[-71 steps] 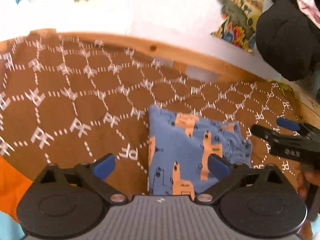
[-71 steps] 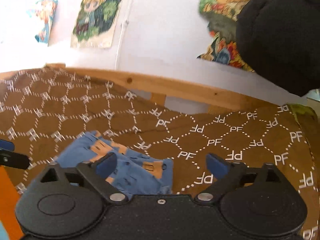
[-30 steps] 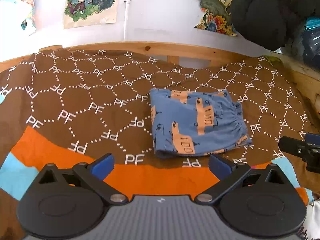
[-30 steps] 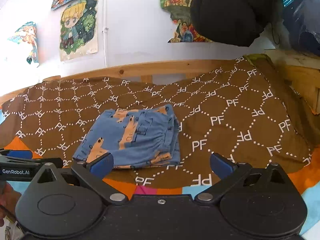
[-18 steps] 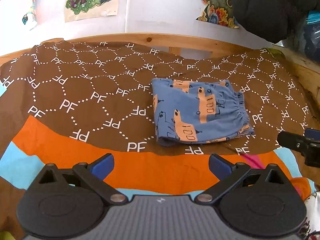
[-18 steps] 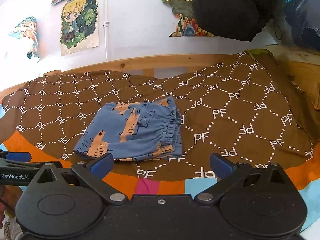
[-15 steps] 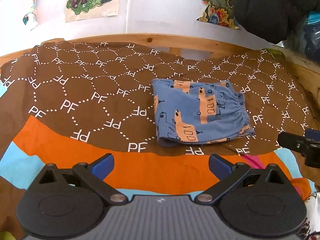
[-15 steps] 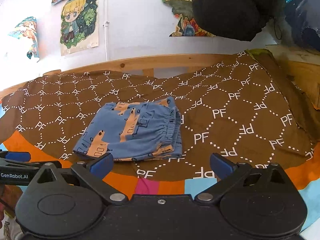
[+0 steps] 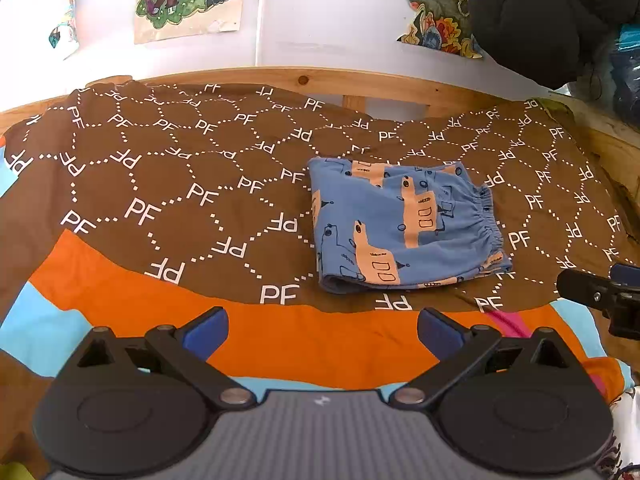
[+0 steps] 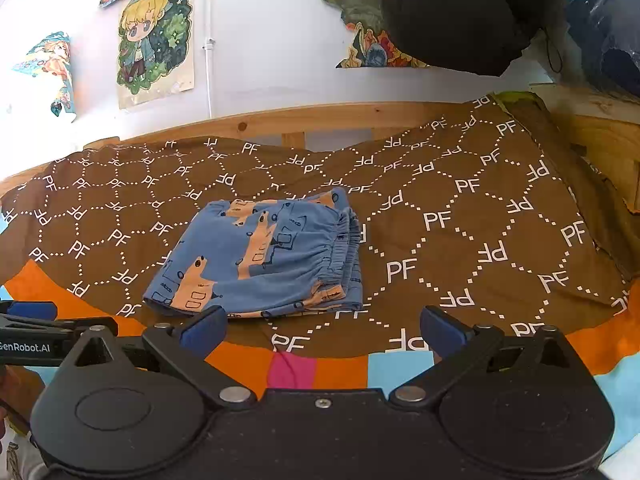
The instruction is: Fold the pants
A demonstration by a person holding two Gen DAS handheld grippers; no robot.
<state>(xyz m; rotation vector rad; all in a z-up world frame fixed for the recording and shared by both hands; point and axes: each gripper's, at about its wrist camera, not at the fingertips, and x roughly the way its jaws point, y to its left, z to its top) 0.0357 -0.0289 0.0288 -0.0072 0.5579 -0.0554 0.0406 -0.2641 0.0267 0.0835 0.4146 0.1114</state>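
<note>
Both grippers have drawn back from the pants (image 9: 404,226) since the earlier frames, when the left one hung right over the cloth; now the folded bundle lies alone on the brown patterned bedspread (image 9: 160,184), well apart from either tool. Left gripper (image 9: 322,326) has its blue-tipped fingers spread wide and holds nothing; right gripper (image 10: 322,326) is likewise spread and empty. From the left wrist view the pants sit at about one o'clock, and the other gripper's black tip pokes in at three o'clock; the right wrist view puts the pants (image 10: 264,256) at about eleven o'clock and shows the other tool's arm with white lettering at nine o'clock. Only the right view shows the stacked layers of the gathered waistband edge, on the bundle's three o'clock side, and a third poster (image 10: 48,72) on the wall at ten o'clock. Only the left view shows the rolled fold at the bundle's six o'clock edge clearly. Pants are blue with orange animal shapes and dark outline drawings, folded into a compact, roughly square packet lying flat.
</note>
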